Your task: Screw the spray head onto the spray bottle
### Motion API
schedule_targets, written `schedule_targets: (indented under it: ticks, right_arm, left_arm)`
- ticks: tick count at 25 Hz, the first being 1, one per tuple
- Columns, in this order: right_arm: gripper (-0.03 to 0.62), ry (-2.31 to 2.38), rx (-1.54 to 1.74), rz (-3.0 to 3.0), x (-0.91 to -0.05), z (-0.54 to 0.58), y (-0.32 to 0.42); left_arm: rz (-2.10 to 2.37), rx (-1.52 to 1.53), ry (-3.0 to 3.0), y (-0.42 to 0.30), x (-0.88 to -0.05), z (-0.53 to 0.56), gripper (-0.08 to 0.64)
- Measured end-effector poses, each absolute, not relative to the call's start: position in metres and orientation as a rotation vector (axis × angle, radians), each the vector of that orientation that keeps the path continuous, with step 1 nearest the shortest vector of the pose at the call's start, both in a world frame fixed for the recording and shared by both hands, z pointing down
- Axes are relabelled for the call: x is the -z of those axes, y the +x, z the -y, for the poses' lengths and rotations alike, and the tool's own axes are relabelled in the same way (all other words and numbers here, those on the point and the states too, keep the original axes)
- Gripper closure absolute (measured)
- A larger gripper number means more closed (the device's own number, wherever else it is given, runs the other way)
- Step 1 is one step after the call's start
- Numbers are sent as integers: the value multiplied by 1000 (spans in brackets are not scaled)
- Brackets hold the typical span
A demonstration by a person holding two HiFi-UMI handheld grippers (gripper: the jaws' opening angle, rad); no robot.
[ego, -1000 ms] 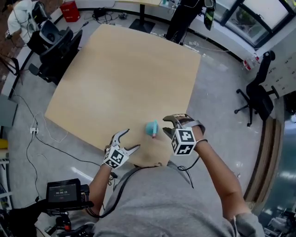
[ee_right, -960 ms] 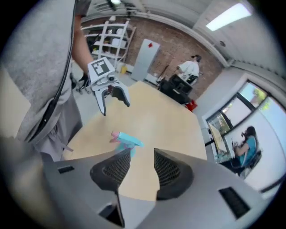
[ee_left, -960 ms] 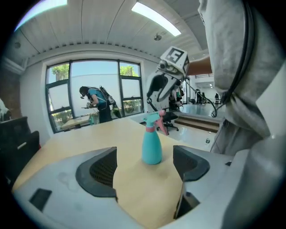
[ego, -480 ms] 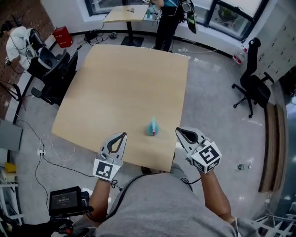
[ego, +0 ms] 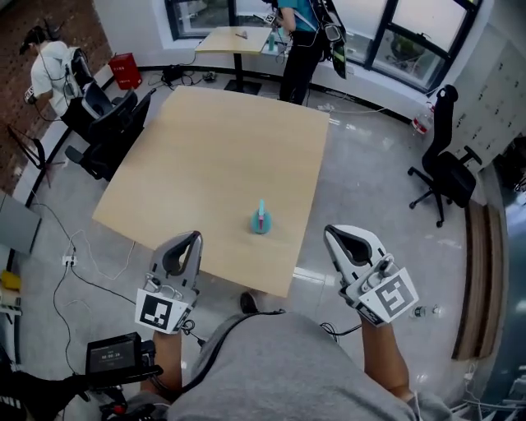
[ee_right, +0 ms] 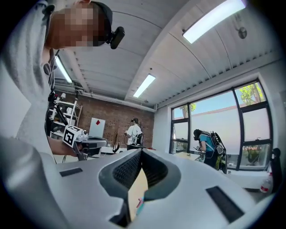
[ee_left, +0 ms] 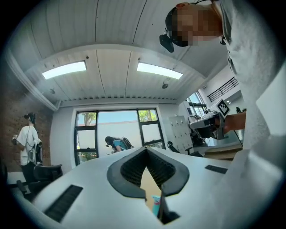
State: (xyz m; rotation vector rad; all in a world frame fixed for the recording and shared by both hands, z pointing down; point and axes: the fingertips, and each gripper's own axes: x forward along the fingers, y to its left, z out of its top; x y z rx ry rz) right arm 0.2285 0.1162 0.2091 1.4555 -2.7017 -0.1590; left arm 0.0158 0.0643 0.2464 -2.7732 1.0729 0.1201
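Note:
A small teal spray bottle [ego: 260,220], with a thin top and a pink detail, stands upright near the front of the tan table [ego: 214,148]. Nothing touches it. My left gripper [ego: 195,237] is shut and empty, raised over the table's near edge to the left of the bottle. My right gripper [ego: 330,233] is also shut and empty, raised beyond the table's right corner. In the left gripper view the shut left gripper [ee_left: 146,150] shows a sliver of the bottle [ee_left: 155,205] below it. The right gripper view shows the shut right gripper [ee_right: 141,152] with the bottle [ee_right: 140,205] beneath.
Black office chairs stand left [ego: 111,123] and right [ego: 448,173] of the table. A person with a backpack [ego: 304,20] stands at a smaller table [ego: 226,37] behind, and another person [ego: 53,66] is at far left. Cables [ego: 78,255] lie on the floor; a black device [ego: 115,353] sits at lower left.
Both grippers were open beside the bottle a second ago. They have since shut empty, risen and pulled back toward me. The bottle stays standing on the table.

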Motion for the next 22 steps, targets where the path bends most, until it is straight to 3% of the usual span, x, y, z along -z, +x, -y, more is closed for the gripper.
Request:
schedule_targets:
  ticks: [13,22]
  right_arm:
    - [588,1425,169,2751,-204,-294,270]
    - [588,1379,204,2760,-195,-359,253]
  left_arm:
    - [-1092,-34,-2731,61,-247,-241,557]
    - [-1154,-28,-2679,32,-233,-314,557]
